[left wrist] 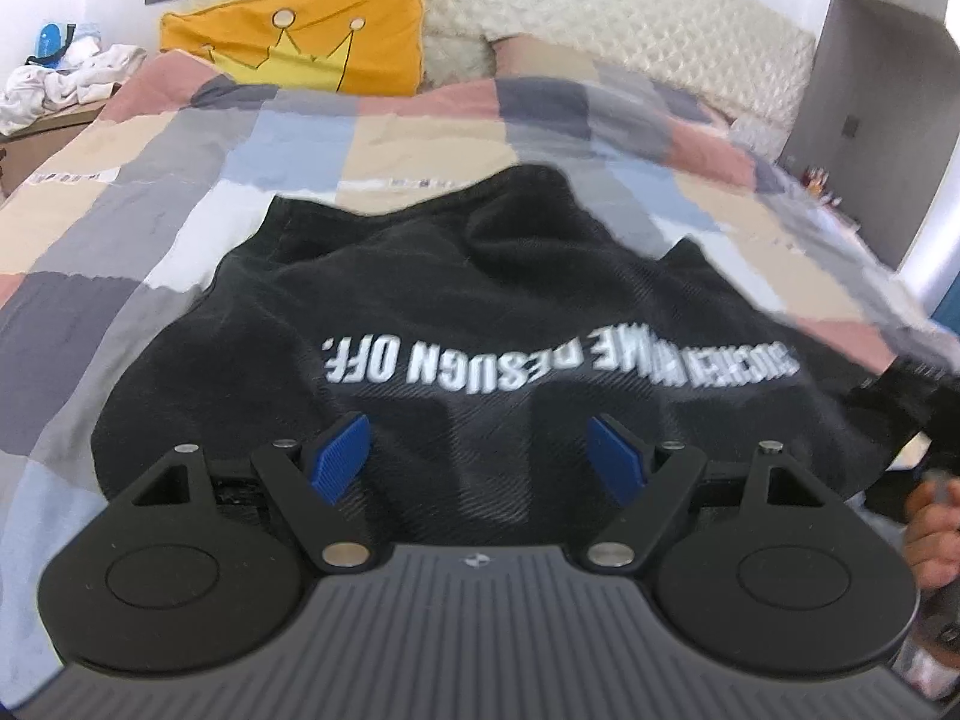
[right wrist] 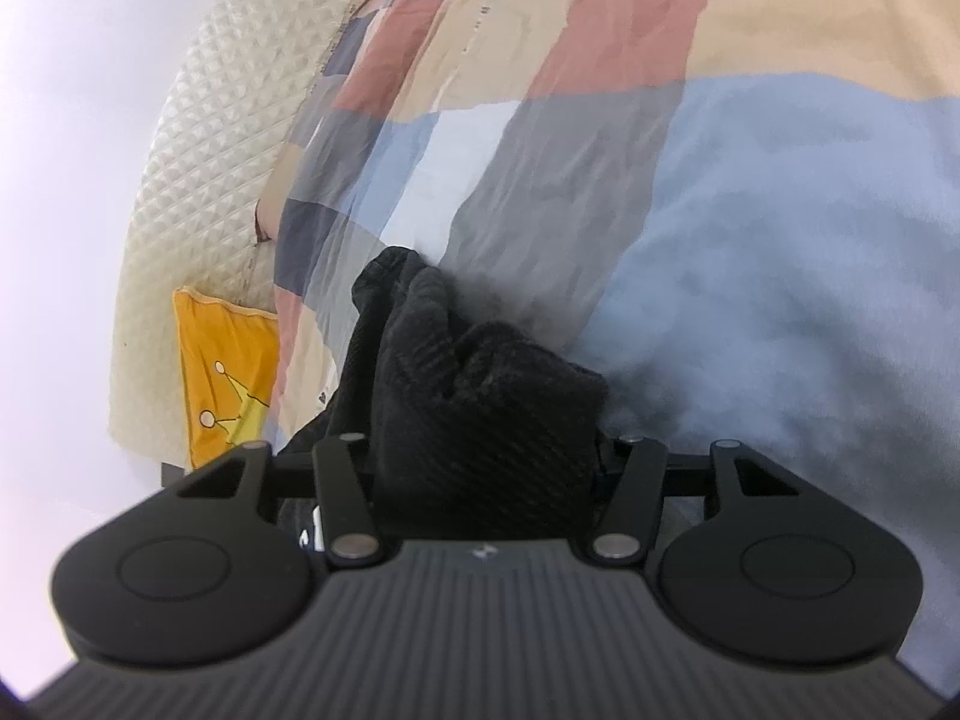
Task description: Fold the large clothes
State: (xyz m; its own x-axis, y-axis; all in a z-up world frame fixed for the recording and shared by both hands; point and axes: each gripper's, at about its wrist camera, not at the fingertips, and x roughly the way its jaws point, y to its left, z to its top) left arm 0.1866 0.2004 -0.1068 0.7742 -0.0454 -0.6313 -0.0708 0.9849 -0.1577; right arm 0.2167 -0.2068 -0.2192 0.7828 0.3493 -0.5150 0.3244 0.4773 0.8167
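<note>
The left hand-held gripper (left wrist: 480, 456) stands wide: its two blue pads (left wrist: 339, 456) are well apart, and nothing lies between them. It hangs over the near edge of a black sweatshirt (left wrist: 480, 300) with white lettering (left wrist: 558, 363) that reads upside down in this view; the right part of the lettering is too blurred to read.

The black sweatshirt lies spread on a bed covered by a patchwork quilt (left wrist: 150, 192) in blue, grey, beige and pink blocks. At the head of the bed, to the left, an orange cushion (left wrist: 300, 36) with a yellow crown print leans against a cream quilted headboard (left wrist: 600, 18). At the far left edge, crumpled white cloth (left wrist: 60, 81) lies on a bedside surface. At the lower right edge of the left wrist view, part of a person's hand (left wrist: 930, 540) is visible.

In the right wrist view, the right hand-held gripper (right wrist: 486, 462) stands narrower. A bunched fold of the black sweatshirt (right wrist: 480, 396) fills the gap between its fingers and hides the pads; whether the pads press on the cloth cannot be told. The bunched fold stands up above the patchwork quilt (right wrist: 750, 240). The orange cushion (right wrist: 228, 372) and the cream quilted headboard (right wrist: 210, 150) appear at the left of this view.
</note>
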